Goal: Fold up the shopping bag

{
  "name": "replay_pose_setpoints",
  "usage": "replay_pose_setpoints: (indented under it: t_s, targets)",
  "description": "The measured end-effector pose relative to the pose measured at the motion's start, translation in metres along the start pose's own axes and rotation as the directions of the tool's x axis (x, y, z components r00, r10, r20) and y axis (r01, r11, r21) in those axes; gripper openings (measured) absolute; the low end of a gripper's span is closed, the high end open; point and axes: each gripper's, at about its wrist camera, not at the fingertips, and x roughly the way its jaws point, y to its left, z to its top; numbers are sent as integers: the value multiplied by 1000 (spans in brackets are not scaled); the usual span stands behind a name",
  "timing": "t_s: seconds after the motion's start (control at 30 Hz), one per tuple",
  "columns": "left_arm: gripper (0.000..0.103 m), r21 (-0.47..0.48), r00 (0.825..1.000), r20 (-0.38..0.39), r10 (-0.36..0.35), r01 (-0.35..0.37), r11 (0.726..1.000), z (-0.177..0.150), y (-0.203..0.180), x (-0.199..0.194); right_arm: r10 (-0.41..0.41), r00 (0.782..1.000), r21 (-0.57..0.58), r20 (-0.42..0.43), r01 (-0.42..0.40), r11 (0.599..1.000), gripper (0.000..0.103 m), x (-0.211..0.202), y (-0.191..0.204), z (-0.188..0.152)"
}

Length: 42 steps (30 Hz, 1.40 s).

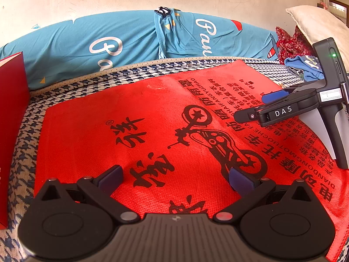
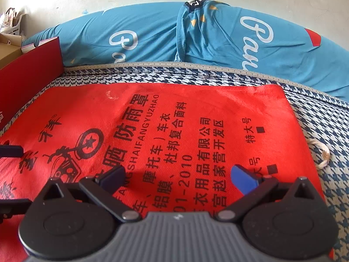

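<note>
A red shopping bag (image 1: pixel 165 113) with black Chinese print and a motorbike drawing lies flat on a houndstooth mat. In the left wrist view my left gripper (image 1: pixel 176 178) hovers open over the bag's near part, nothing between its blue pads. My right gripper (image 1: pixel 257 107) shows at the right in that view, low over the bag's right side. In the right wrist view the same bag (image 2: pixel 174 118) fills the middle, and my right gripper (image 2: pixel 181 174) stands open above the printed text, empty. The left gripper's fingers (image 2: pixel 11 150) peek in at the left edge.
The houndstooth mat (image 2: pixel 327 131) covers a bed. A blue bolster (image 1: pixel 109 45) with white lettering lies along the wall behind. A dark red box (image 1: pixel 11 113) stands at the left. A white cord (image 2: pixel 322 152) lies right of the bag. Red floral cloth and a pillow (image 1: pixel 316 26) sit far right.
</note>
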Motion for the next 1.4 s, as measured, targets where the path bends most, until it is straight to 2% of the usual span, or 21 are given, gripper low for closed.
replay_pose_setpoints:
  t_s: [0.9, 0.97, 1.03, 1.07, 1.1, 1.17, 1.23, 1.27, 1.37, 1.4]
  targets:
    - [103, -12, 1000, -8, 6, -6, 1000, 1, -1, -1, -3, 1000, 1, 2, 3, 1000, 103, 1, 1, -1]
    - [103, -29, 999, -17, 35, -36, 999, 2, -4, -4, -2, 1000, 1, 2, 2, 1000, 103, 1, 1, -1]
    - [103, -56, 991, -25, 132, -133, 990, 3, -14, -10, -2, 1000, 1, 2, 2, 1000, 103, 1, 1, -1]
    - [103, -68, 982, -28, 186, -188, 980, 4, -19, -13, -2, 1000, 1, 2, 2, 1000, 103, 1, 0, -1]
    - [103, -70, 956, -15, 294, -294, 953, 3, -28, -18, -2, 1000, 1, 2, 2, 1000, 103, 1, 0, 0]
    - [103, -22, 949, -19, 315, -315, 949, 1, -38, -21, -2, 1000, 1, 2, 2, 1000, 103, 1, 0, 0]
    - [102, -45, 959, -28, 281, -282, 958, 0, -39, -28, -2, 1000, 1, 2, 2, 1000, 103, 0, 0, 0]
    - [99, -49, 956, -33, 290, -291, 955, 0, -41, -30, -2, 1000, 1, 2, 2, 1000, 103, 0, 0, 0]
    - [85, -57, 946, -56, 320, -323, 945, 1, -45, -38, -3, 1000, 1, 2, 3, 1000, 103, 1, 0, 0]
    - [78, -60, 942, -64, 330, -334, 941, 2, -46, -41, -3, 1000, 1, 2, 3, 1000, 103, 1, 0, 0]
